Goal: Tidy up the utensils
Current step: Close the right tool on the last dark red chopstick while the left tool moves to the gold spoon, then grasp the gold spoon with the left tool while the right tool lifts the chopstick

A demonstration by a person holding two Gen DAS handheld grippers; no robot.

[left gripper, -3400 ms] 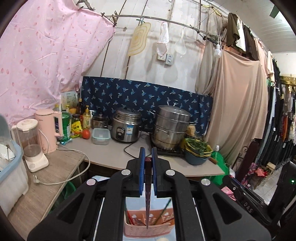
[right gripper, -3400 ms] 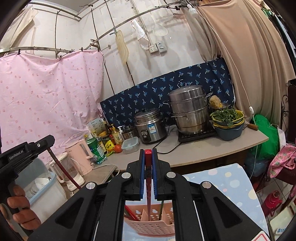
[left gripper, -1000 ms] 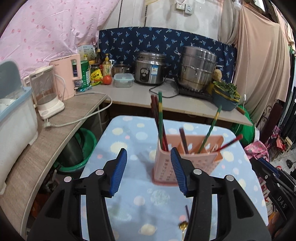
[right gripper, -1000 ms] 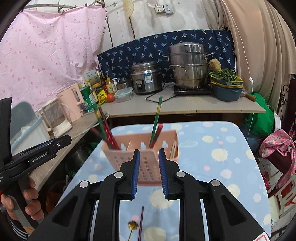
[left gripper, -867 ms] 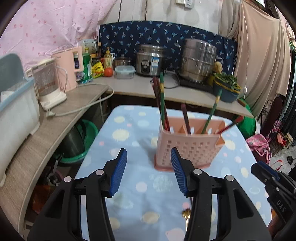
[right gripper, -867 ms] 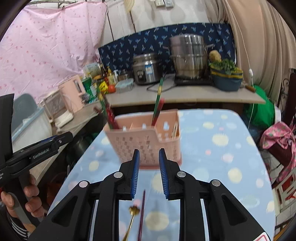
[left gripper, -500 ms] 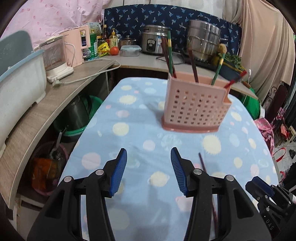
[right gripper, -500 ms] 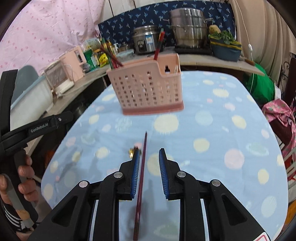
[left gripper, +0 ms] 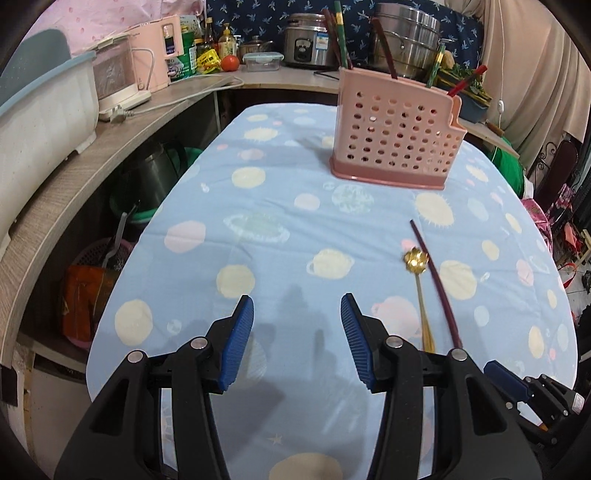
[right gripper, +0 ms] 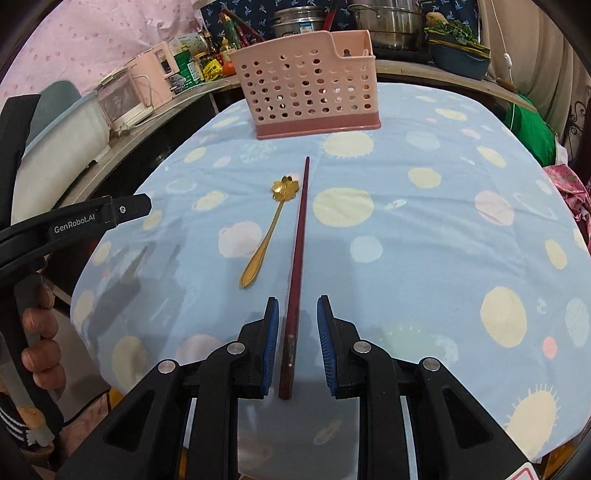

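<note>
A pink perforated utensil holder [left gripper: 397, 134] stands at the far side of the table and holds several chopsticks [left gripper: 339, 31]; it also shows in the right wrist view [right gripper: 309, 86]. A dark red chopstick [right gripper: 297, 251] and a gold flower-bowl spoon [right gripper: 271, 225] lie flat on the blue dotted cloth, also seen in the left wrist view as the chopstick [left gripper: 436, 280] and the spoon [left gripper: 419, 280]. My right gripper [right gripper: 294, 321] is open, low over the cloth, its blue pads on either side of the chopstick's near end. My left gripper [left gripper: 297, 321] is open and empty, left of the spoon.
The table's blue cloth [left gripper: 280, 206] ends at a near edge and a left edge. A grey counter [left gripper: 74, 155] runs along the left with a white tub [left gripper: 40, 110], a blender and a pink kettle [left gripper: 155, 51]. Pots [left gripper: 404, 22] stand on the back counter.
Both grippers dropped their chopsticks into the holder, opened, then pulled back and lowered to the cloth. The right gripper now straddles the lying chopstick's near end.
</note>
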